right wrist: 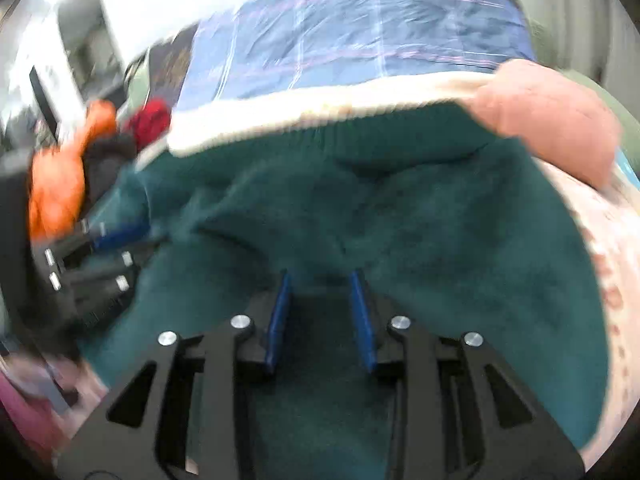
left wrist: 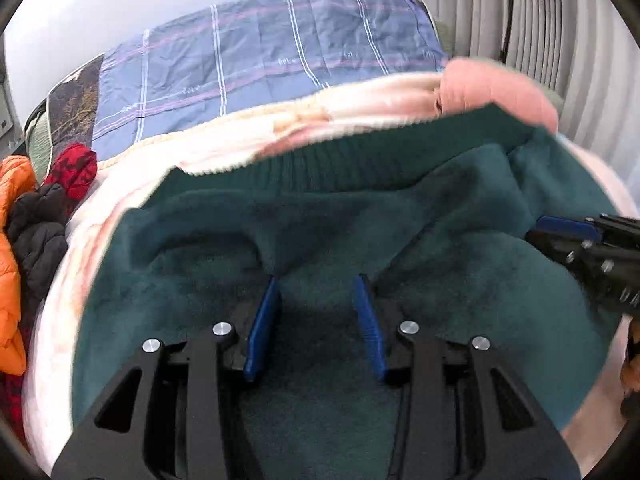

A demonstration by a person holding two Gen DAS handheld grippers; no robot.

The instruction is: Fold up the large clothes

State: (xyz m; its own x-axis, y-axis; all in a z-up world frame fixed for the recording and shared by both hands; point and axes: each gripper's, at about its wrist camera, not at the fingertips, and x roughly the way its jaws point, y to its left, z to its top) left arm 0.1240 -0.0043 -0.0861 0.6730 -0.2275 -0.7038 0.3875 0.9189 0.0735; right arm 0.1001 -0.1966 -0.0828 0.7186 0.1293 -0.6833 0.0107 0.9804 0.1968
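Teal sweater [left wrist: 400, 232] lies spread, fleecy side up, on a pale pink blanket [left wrist: 132, 196], filling the middle of both views; its ribbed hem [left wrist: 360, 156] runs across at 12 o'clock. Left gripper [left wrist: 317, 286] sits low over the sweater, blue pads [left wrist: 262, 320] partly apart with only fabric surface seen in the gap, nothing pinched, pads not pressing on cloth. Right gripper [right wrist: 321, 280] is the same: jaws part-open, teal fleece below and between, no grip visible. In the left wrist view the right gripper [left wrist: 560, 232] comes in at 3 o'clock with its blue tip at the sweater's edge; whether it touches cloth there, cannot tell. In the right wrist view the left gripper [right wrist: 108, 240] shows at 9 o'clock, blurred. Pink garment [left wrist: 496, 88] is bunched at 1 o'clock, just beyond the hem, on the blanket. Blue plaid sheet [left wrist: 260, 56] covers the bed beyond, at 12 o'clock. Clothes pile at 9 o'clock off the blanket: orange jacket [left wrist: 12, 248], black jacket [left wrist: 40, 236], red cloth [left wrist: 74, 168]. Right wrist view is motion-blurred.
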